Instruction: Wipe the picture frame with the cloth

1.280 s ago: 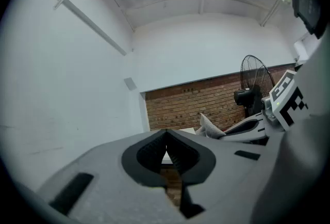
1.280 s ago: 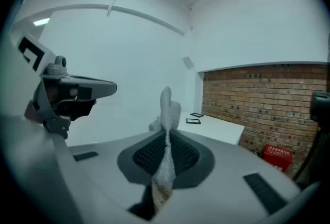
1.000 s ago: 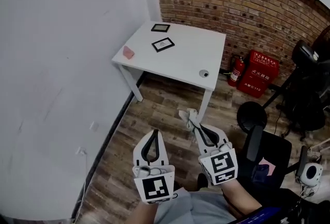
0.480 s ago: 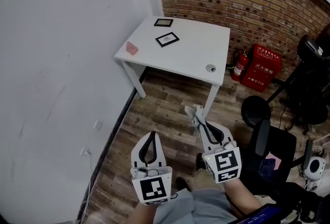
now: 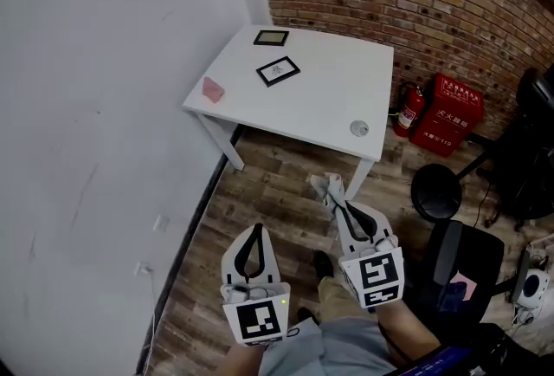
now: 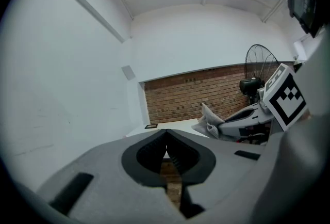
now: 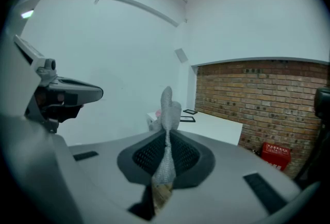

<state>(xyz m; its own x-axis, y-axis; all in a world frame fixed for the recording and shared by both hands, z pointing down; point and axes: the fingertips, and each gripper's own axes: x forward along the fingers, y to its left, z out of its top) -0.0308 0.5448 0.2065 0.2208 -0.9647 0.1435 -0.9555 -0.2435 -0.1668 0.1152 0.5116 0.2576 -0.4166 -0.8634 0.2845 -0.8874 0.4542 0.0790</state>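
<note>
Grey cloth, lower end hidden inside clenched right claw; left claw clenched, empty; picture frame tiny on desk.

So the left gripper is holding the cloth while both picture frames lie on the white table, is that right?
Not quite: the right gripper holds the cloth, as the right gripper view shows. Both picture frames do lie on the white table.

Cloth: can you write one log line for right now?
right gripper: shut on cloth | left gripper: shut, empty | picture frames: two on table, untouched | wiping: not started
</note>
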